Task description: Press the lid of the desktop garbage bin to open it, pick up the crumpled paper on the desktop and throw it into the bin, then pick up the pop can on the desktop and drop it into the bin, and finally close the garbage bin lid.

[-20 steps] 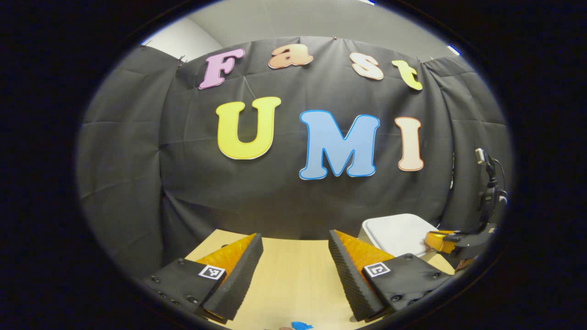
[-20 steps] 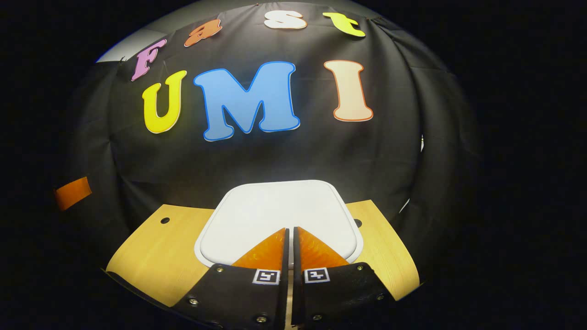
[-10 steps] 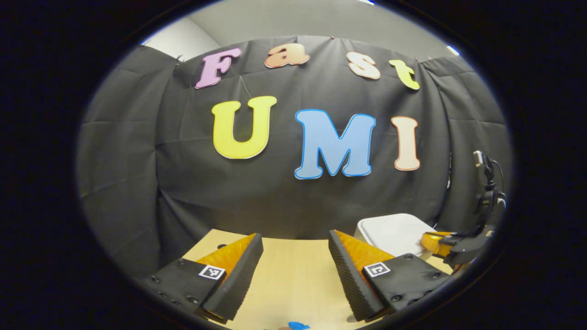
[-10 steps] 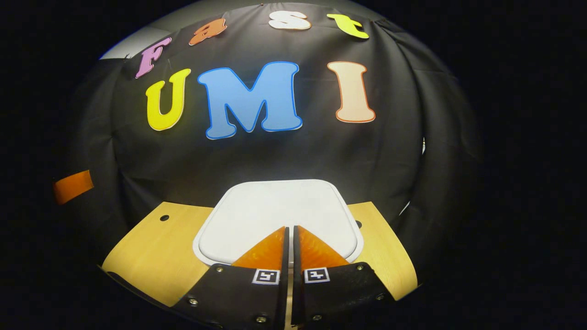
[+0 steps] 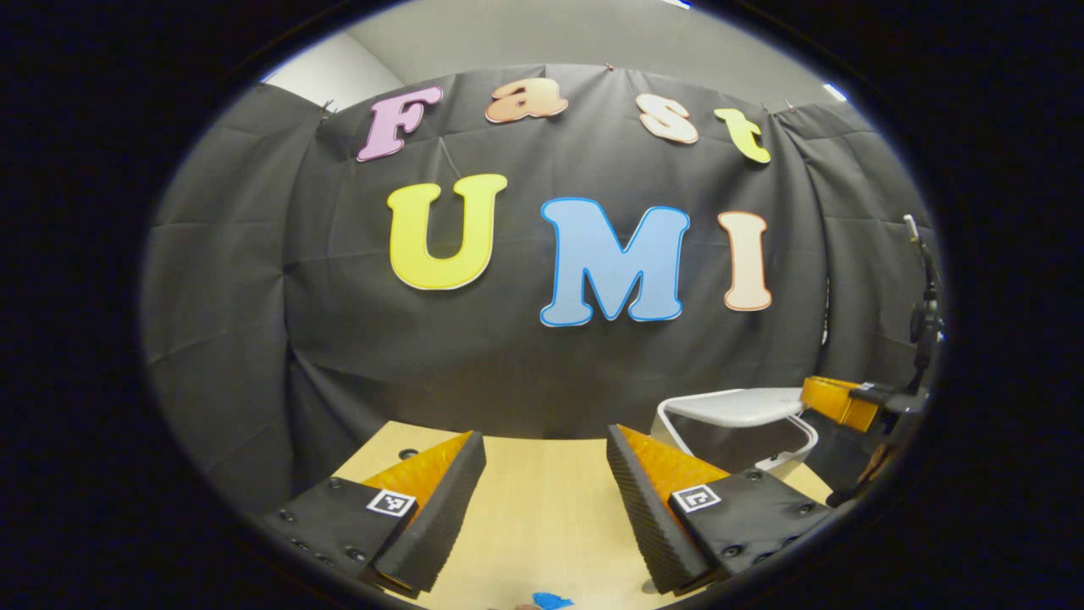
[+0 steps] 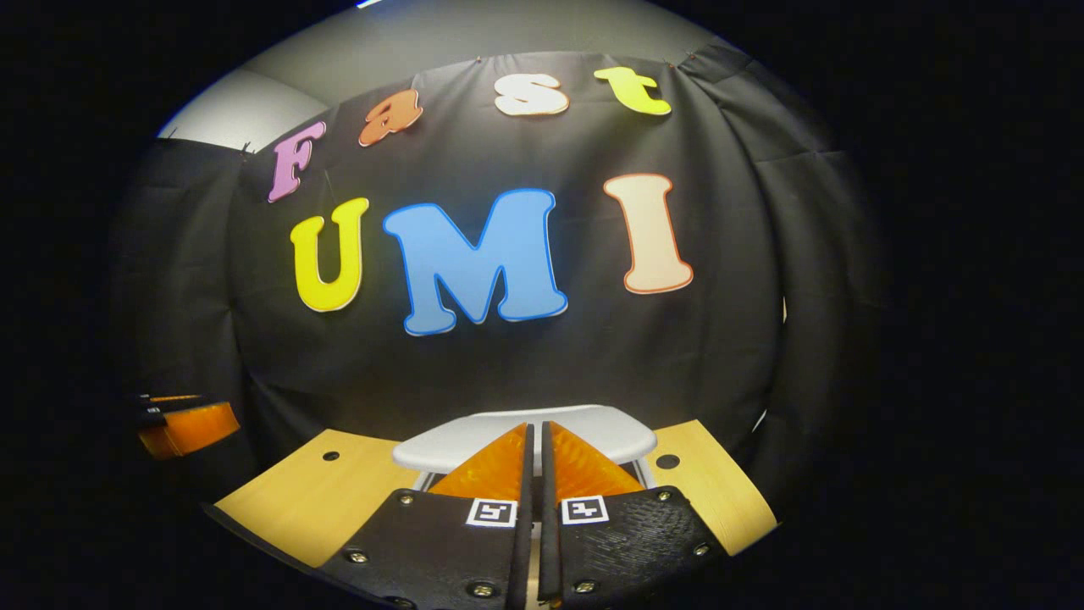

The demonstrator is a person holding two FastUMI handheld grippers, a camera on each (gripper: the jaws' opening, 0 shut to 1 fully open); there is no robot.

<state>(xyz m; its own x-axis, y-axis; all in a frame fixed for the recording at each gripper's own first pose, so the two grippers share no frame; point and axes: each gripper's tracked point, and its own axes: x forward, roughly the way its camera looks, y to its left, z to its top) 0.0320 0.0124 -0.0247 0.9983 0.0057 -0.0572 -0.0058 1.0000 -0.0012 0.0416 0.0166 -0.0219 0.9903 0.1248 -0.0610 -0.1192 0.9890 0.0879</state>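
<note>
Bin lid point(image 5: 735, 406) popped up, bin point(image 5: 745, 440) at desk point(image 5: 542, 500) far right: opening done. Right claw point(image 6: 533, 457) pressed together above lid; left claw point(image 5: 542, 474) spread, empty (paper, can unseen). Both throws, closing remain.

The left gripper view sits low over the table point(image 5: 542, 508), facing the back wall, with the bin point(image 5: 735, 424) off to its right. The right gripper view looks the same way from close above the bin's lid point(image 6: 525, 436). Both share bin, table and wall.
</note>
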